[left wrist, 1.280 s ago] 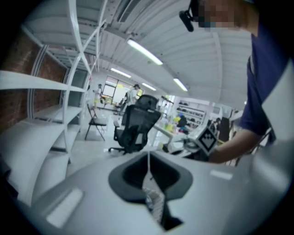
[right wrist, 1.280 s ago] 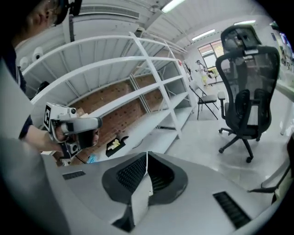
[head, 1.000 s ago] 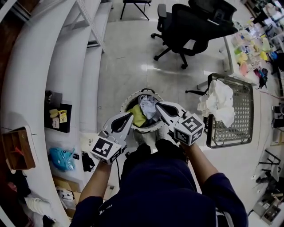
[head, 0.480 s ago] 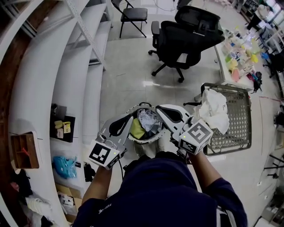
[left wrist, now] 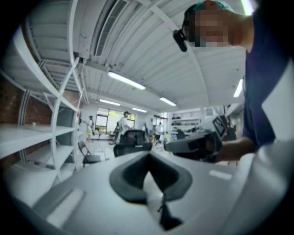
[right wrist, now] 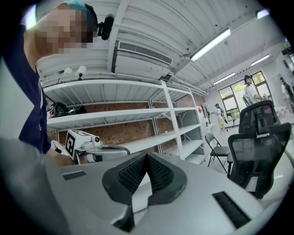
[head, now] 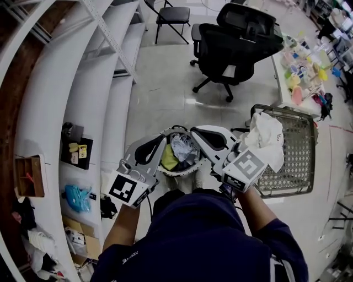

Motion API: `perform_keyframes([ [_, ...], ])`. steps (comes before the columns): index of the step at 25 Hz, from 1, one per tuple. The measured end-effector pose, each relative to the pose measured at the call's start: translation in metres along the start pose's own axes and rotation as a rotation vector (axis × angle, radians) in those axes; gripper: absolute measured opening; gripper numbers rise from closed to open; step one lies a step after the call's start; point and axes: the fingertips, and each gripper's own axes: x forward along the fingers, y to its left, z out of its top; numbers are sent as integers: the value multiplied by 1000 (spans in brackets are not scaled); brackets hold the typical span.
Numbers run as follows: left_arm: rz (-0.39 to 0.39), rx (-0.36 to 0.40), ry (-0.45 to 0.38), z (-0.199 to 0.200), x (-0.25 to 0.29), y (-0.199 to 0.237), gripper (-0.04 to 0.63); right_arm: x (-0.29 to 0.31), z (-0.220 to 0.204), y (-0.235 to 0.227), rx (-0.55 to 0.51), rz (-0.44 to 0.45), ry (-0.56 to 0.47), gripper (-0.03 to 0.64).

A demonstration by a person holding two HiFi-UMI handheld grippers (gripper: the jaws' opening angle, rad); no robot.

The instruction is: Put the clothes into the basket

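A round white basket (head: 165,172) stands on the floor below me, holding a yellow garment (head: 170,158) and a pale grey one (head: 182,145). My left gripper (head: 160,144) hovers over its left rim, and my right gripper (head: 197,132) over its right rim. Both point level, with nothing held. In the left gripper view the left gripper (left wrist: 149,158) has its pads pressed together, and the right gripper (left wrist: 193,144) shows across from it. In the right gripper view the right gripper (right wrist: 147,158) is also shut and empty. A white cloth (head: 267,135) lies on a grey mesh basket (head: 300,157) at the right.
White shelving (head: 83,110) curves along the left, with small items on its lower boards. A black office chair (head: 231,44) and a folding chair (head: 171,14) stand further off. A table with coloured items (head: 303,71) is at the upper right.
Both grippers have risen above the round basket and drawn slightly apart from it. Their jaws stay shut. The clothes in the basket lie as before.
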Motion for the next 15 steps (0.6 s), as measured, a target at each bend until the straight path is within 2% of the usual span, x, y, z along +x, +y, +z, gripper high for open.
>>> perform_keyframes([
  [6, 12, 14, 42, -7, 16, -14, 3, -12, 9, -13, 6, 20, -8, 8],
  [15, 47, 8, 70, -11, 24, -15, 3, -10, -1, -15, 21, 54, 14, 8],
])
